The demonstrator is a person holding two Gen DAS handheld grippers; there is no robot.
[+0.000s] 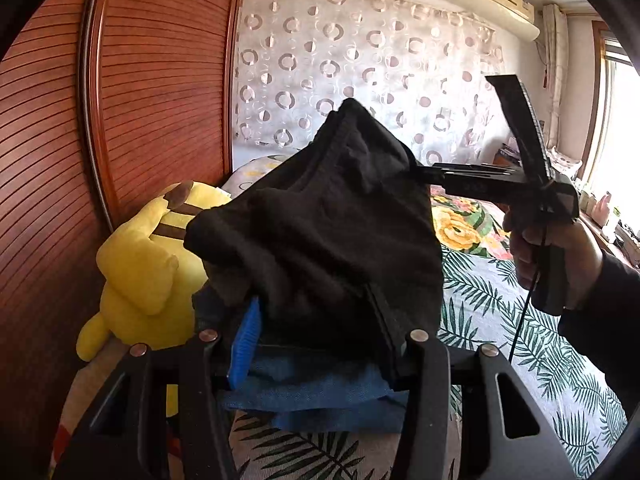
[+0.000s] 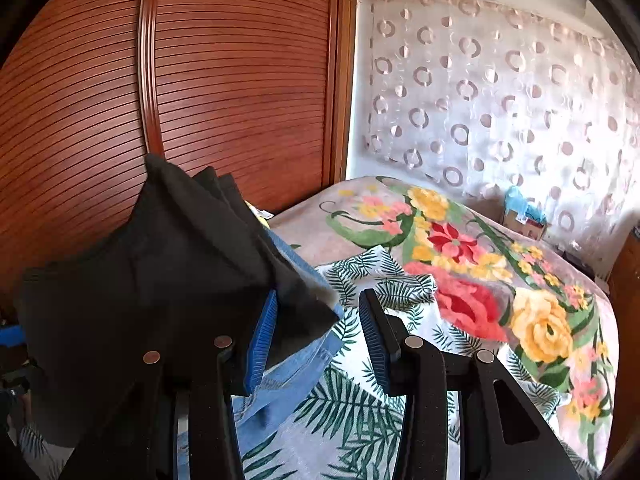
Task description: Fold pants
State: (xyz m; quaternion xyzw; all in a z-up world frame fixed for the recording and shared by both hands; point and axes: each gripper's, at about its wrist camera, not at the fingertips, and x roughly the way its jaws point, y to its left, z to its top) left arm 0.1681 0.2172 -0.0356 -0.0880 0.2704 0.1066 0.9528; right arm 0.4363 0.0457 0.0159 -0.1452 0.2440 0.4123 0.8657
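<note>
The black pants (image 1: pixel 328 232) hang in a bunched heap in front of the left wrist camera, above folded blue jeans (image 1: pixel 320 396). My left gripper (image 1: pixel 330 344) is open. The cloth drapes loosely between its jaws; the blue left pad (image 1: pixel 244 344) shows bare and the right finger is partly covered. A hand holds my right gripper (image 1: pixel 420 172) at the right, its tips at the cloth's upper right edge. In the right wrist view the right gripper (image 2: pixel 318 340) is open. A corner of the black pants (image 2: pixel 160 264) rests against its left pad (image 2: pixel 262 344), over the jeans (image 2: pixel 296 364).
A yellow plush toy (image 1: pixel 140 264) sits at the left against the wooden slatted wardrobe (image 1: pixel 160 80). The bed has a leaf-print sheet (image 1: pixel 500 320) and a floral blanket (image 2: pixel 480 260). A small box (image 2: pixel 524 224) stands by the curtained wall.
</note>
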